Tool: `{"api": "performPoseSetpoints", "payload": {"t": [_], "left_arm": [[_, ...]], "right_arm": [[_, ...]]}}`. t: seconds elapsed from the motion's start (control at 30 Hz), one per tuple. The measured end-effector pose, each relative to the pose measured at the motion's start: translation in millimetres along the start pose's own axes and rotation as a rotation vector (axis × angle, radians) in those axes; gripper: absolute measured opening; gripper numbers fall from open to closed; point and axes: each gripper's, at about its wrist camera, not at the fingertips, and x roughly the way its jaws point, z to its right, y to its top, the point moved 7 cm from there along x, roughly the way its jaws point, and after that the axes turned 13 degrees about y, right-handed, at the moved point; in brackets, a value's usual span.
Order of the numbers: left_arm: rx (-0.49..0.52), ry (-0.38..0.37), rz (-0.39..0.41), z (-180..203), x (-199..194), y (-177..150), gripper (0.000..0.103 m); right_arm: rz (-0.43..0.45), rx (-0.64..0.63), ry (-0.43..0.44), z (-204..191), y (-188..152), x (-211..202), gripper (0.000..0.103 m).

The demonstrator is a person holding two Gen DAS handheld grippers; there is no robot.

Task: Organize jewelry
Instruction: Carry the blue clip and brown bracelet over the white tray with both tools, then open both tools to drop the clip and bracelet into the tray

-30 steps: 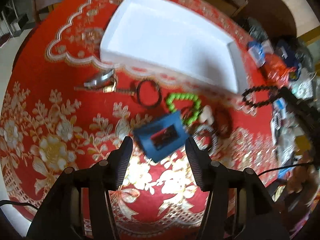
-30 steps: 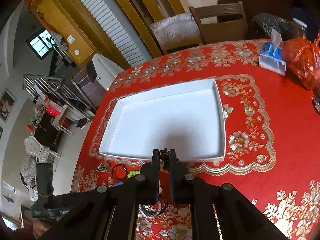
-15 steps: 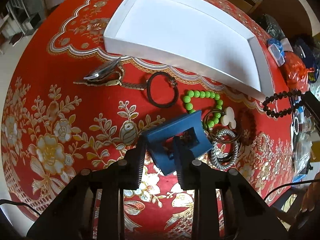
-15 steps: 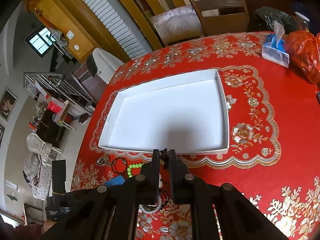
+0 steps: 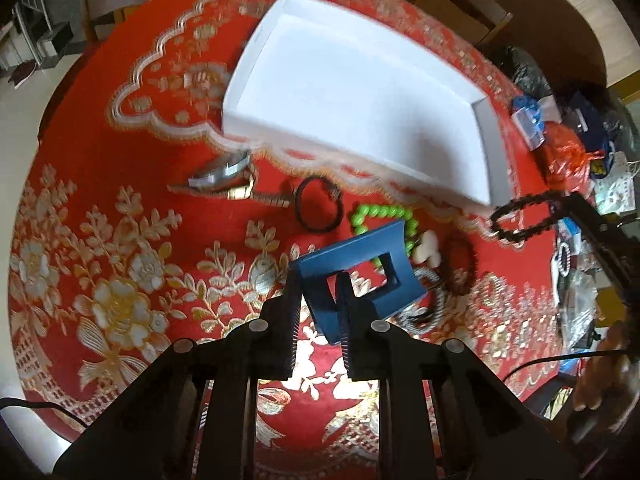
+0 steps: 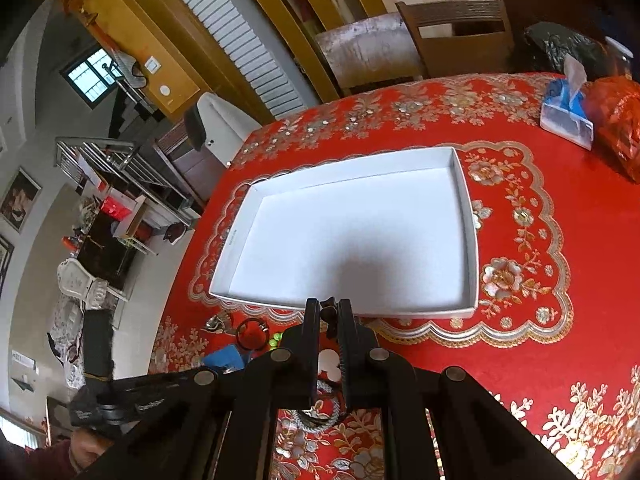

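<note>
Item 1, left gripper (image 5: 320,280): your jaws pinch the near edge of a blue card (image 5: 356,268) with a rectangular cut-out; the card is tilted up off the red cloth (image 5: 100,208).

Item 2, right gripper (image 6: 329,312): your jaws are pressed nearly together on a small dark piece; a string of dark beads (image 5: 524,216) hangs from it, seen at the right edge of the left view.

Item 3, white tray (image 6: 474,264): far of the jewelry, on the cloth's gold-bordered panel, nothing inside.

Item 4, loose jewelry on the cloth, between tray and card, left to right:
- a watch (image 5: 224,178) with a gold-toned band;
- a dark bangle (image 5: 319,210), just right of the watch band;
- green beads (image 5: 380,214), partly behind the card;
- a white charm (image 5: 428,250), right of the card;
- a dark ring bracelet (image 5: 460,264), blurred;
- a silver bangle (image 5: 434,300), partly hidden by the card.

Item 5, far right of the table: a tissue pack (image 6: 566,114) and an orange bag (image 6: 618,120), side by side.
</note>
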Motion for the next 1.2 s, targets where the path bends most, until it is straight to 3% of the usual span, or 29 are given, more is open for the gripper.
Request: {"api": "performPoseSetpoints", "payload": {"t": [0.33, 0.67, 0.97, 1.17, 1.2], "left_arm": [[-0.065, 0.026, 0.103, -11.1, -22.2, 63.6, 0.015], [-0.197, 0.136, 0.106, -27.9, 13.0, 114.8, 0.015], [-0.308, 0.172, 0.050, -38.6, 46.6, 124.4, 0.015], [-0.324, 0.203, 0.040, -33.9, 55.5, 126.0, 0.015], [-0.322, 0.209, 0.043, -33.5, 55.6, 126.1, 0.015]], "right_arm": [[-0.054, -0.073, 0.057, -28.2, 30.4, 34.8, 0.008], [-0.247, -0.129, 0.161, -53.9, 33.1, 136.3, 0.008], [-0.351, -0.093, 0.091, 1.4, 52.5, 215.0, 0.008], [-0.335, -0.085, 0.062, 17.1, 58.4, 222.9, 0.008], [-0.335, -0.077, 0.056, 19.9, 60.1, 221.9, 0.012]]}}
